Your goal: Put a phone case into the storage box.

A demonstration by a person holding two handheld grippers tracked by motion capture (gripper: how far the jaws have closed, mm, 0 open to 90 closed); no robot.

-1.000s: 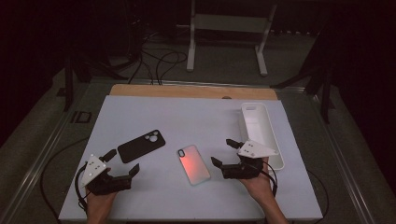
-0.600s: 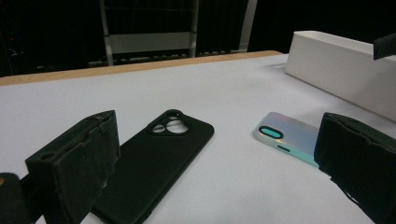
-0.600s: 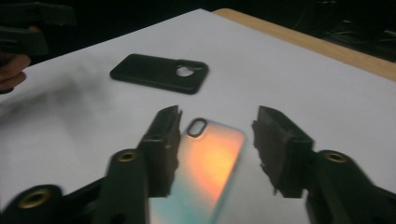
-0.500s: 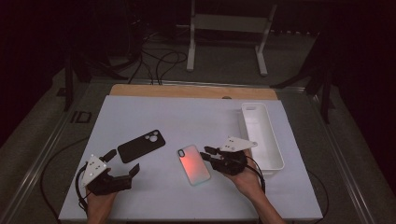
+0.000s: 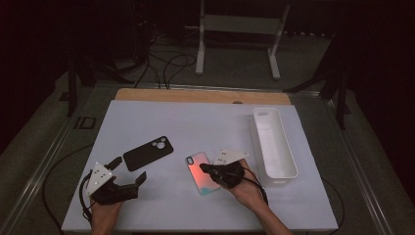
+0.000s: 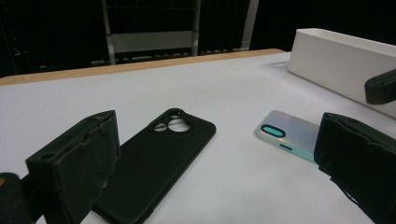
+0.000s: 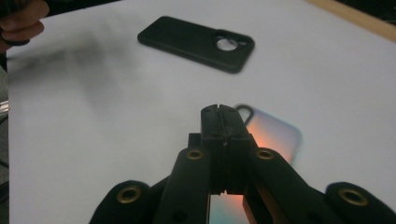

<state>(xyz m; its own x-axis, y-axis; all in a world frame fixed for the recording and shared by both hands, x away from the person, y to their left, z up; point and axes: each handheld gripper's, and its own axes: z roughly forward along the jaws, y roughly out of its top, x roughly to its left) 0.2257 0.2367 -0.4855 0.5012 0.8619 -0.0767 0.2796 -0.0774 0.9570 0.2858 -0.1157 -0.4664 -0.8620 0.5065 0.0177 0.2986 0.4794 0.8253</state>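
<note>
From the high view the right gripper (image 5: 208, 170) sits over the iridescent phone case (image 5: 200, 172) mid-table, but you can't really read its jaws there. Its own view settles it: they've just snapped together, pads touching, nothing between them, hovering above the case (image 7: 273, 133). The left gripper (image 5: 128, 172) rests near-left, jaws wide, just near of the black phone case (image 6: 156, 161).

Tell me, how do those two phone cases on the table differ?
The black case is plain matt black, while the shiny case gleams pink and teal. The black case lies slanted nearer the left gripper, whose jaws stand open; the shiny case has the shut right gripper over it. Both lie flat, backs up, camera cutouts showing.
</note>
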